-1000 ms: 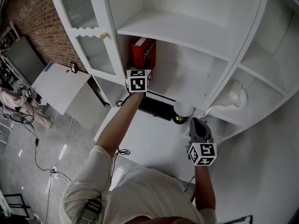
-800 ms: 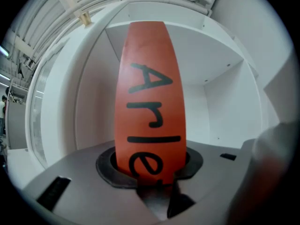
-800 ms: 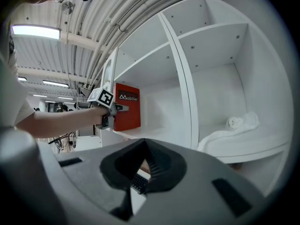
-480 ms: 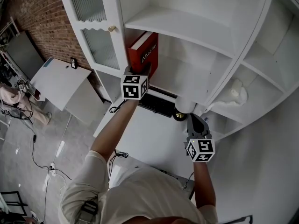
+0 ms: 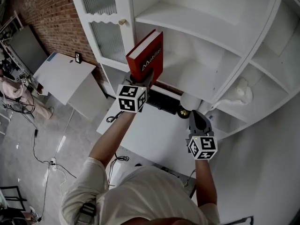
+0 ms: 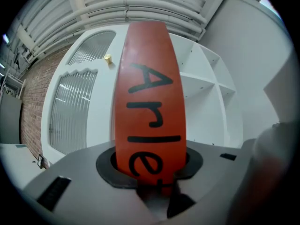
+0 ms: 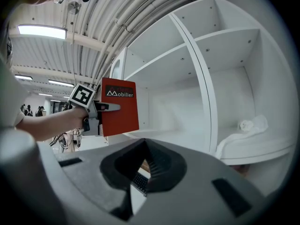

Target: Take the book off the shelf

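A red hardback book (image 5: pixel 147 59) with dark lettering on its spine stands upright in front of the white shelf unit (image 5: pixel 187 25), out past the shelf board's front edge. My left gripper (image 5: pixel 142 77) is shut on the book's lower end; the spine (image 6: pixel 150 102) fills the left gripper view between the jaws. In the right gripper view, the book (image 7: pixel 120 108) and the left gripper (image 7: pixel 106 108) appear at the left, in front of the shelves. My right gripper (image 5: pixel 197 121) hangs lower right over the desk, jaws together and empty (image 7: pixel 143 170).
A black keyboard (image 5: pixel 161 102) and a round white lamp (image 5: pixel 190 101) lie on the white desk (image 5: pixel 150 135) under the shelves. A white cloth (image 5: pixel 240 93) sits in a right-hand compartment. A ribbed-glass cabinet door (image 5: pixel 108 41) stands left of the book.
The left gripper has drawn the red book out of the shelf compartment, toward me and slightly right. The right gripper has hardly moved.
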